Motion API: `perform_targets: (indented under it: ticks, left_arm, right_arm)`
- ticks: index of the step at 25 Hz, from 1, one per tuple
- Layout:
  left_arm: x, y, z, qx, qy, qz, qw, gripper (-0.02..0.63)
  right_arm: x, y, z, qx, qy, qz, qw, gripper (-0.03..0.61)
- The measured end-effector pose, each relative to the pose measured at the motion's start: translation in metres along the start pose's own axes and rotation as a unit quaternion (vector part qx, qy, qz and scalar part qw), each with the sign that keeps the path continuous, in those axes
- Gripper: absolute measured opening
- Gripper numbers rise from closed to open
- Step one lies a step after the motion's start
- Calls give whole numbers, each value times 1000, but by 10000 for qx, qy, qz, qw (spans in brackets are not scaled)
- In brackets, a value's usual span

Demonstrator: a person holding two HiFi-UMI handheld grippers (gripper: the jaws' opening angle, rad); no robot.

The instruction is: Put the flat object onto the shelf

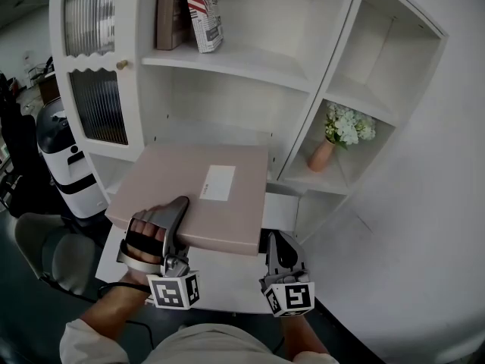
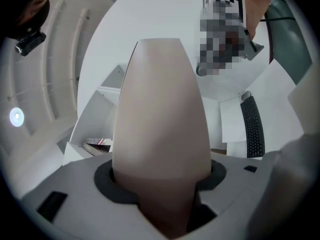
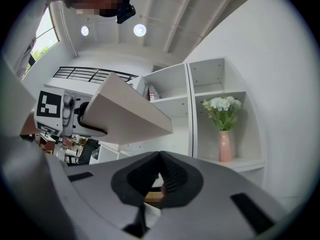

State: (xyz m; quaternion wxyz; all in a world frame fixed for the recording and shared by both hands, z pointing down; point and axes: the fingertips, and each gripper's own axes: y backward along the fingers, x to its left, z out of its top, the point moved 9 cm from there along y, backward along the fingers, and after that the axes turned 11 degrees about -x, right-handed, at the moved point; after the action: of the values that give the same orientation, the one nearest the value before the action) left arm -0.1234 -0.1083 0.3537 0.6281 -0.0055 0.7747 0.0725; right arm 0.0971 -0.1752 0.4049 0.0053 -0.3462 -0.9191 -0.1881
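The flat object is a wide, pinkish-beige box (image 1: 201,196) with a white label on top, held level in front of the white shelf unit (image 1: 227,63). My left gripper (image 1: 178,209) is shut on the box's near left edge; in the left gripper view the box (image 2: 160,114) fills the space between the jaws. My right gripper (image 1: 275,243) sits just below the box's near right corner, shut with nothing in it. In the right gripper view the box (image 3: 125,114) hangs up and to the left, apart from those jaws (image 3: 159,181).
Books (image 1: 189,10) lean on the upper shelf. A pink vase of white flowers (image 1: 324,154) stands in the right compartment. A ribbed-glass cabinet door (image 1: 98,105) is at the left. A white table (image 1: 227,279) lies below, a grey chair (image 1: 45,249) beside it.
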Motion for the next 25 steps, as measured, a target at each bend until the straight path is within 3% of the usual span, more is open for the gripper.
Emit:
perform_targets:
  ticks: [13,25]
  left_arm:
    - [-9,-44,-3,8,-557,-311,9980,276]
    - [-36,-84,-16,159,-746,-716,9945,276]
  right_arm:
    - [-18,12,0,-18,15,-211,9998,3]
    - [-36,24,-5,67,51,-445,9990,3]
